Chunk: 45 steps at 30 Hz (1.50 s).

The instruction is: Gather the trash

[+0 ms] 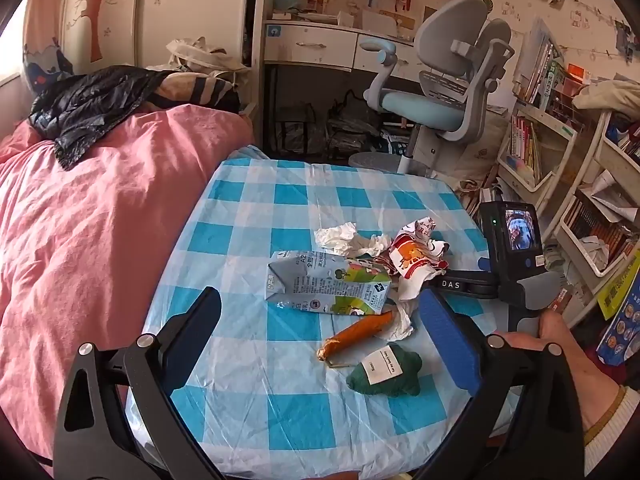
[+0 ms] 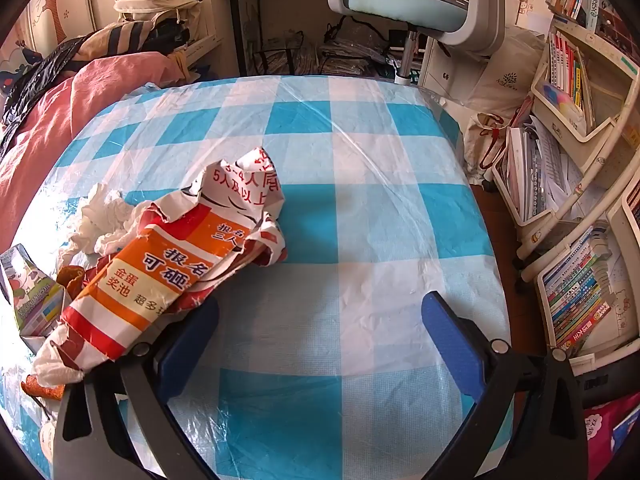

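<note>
With both sets of fingers spread wide and nothing pinched between them, just hovering over the table [image 1: 248, 412] in its blue-and-white checked plastic cover. In the left wrist view, left gripper [image 1: 320, 320] low in the frame, jaws fully apart, the trash pile sitting mid-frame just past the tips: flattened milk carton [image 1: 326, 284] lying on its side at centre, crumpled white tissue [image 1: 340, 236] just above it, a scrunched red-orange-white printed wrapper [image 1: 416, 256] to the right of that and touching the carton's upper right corner. Below the carton, an orange sausage-shaped stick [image 1: 356, 332] lying diagonally, with another bit of white paper at its upper end, and a dark green lumpy thing with a white label [image 1: 386, 368] just beside it at lower right. Right gripper [image 1: 452, 284] poking in from the right edge of that same view, screen lit, a hand [image 1: 560, 344] wrapped round its handle. From the right wrist view, right gripper [image 2: 320, 320] also wide open over bare checked cloth, the wrapper [image 2: 180, 256] lying across the left finger's tip at lower left, touching or just over it, hard to tell which. Tissue [image 2: 100, 220] behind it at left, carton [image 2: 32, 296] at the far left edge. Pink duvet [image 1: 100, 220] filling the left side, grey-blue desk chair [image 1: 436, 92] at upper right.
</note>
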Available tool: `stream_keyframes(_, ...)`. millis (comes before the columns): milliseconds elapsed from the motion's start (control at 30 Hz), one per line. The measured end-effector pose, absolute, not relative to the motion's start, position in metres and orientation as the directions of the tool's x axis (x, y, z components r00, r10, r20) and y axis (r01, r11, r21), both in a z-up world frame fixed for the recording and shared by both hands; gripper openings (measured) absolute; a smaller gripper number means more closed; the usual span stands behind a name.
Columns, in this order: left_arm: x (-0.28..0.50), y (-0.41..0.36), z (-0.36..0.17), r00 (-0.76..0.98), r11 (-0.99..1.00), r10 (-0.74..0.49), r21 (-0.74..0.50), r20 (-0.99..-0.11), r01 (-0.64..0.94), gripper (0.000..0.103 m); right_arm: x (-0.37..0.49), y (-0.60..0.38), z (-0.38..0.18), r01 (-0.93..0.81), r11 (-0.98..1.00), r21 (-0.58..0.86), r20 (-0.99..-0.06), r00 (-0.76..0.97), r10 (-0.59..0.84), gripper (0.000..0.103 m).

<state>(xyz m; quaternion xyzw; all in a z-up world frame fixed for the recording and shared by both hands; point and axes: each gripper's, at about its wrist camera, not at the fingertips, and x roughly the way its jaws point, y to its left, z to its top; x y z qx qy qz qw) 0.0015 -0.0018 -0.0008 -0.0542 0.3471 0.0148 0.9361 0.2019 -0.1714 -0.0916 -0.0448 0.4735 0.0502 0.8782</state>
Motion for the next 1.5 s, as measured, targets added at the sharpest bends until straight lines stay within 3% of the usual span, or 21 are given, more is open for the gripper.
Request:
stream_keyframes(667,0.001,0.009,-0.003,0.756,0.981,-0.053,-0.176,-0.652,-0.083,0.096,0.170,-0.156,-0.079,-0.223,0.975,-0.007,-0.924,0.373,0.079,0.097)
stream_keyframes(833,0.005,0.038,-0.008,0.709,0.965,0.094,-0.111,-0.698,-0.237,0.096,0.134,-0.155,-0.026,-0.223,0.973,0.052,-0.838,0.520,0.164,0.097)
stream_keyframes(1000,0.002,0.086,-0.013,0.672,0.909,0.132,-0.182,-0.728,-0.375,0.096,0.070,-0.166,0.017,-0.280,0.944,0.176,-0.643,0.693,0.325,0.097)
stream_keyframes(1167,-0.003,0.099,-0.020,0.650,0.891,0.130,-0.200,-0.749,-0.408,0.096,0.066,-0.158,-0.009,-0.312,0.912,0.265,-0.723,0.562,0.402,0.097)
stream_keyframes(1500,-0.009,0.078,-0.024,0.635,0.914,0.132,-0.154,-0.761,-0.375,0.096,0.046,-0.100,-0.029,-0.477,0.871,0.120,-0.778,0.499,0.381,0.097)
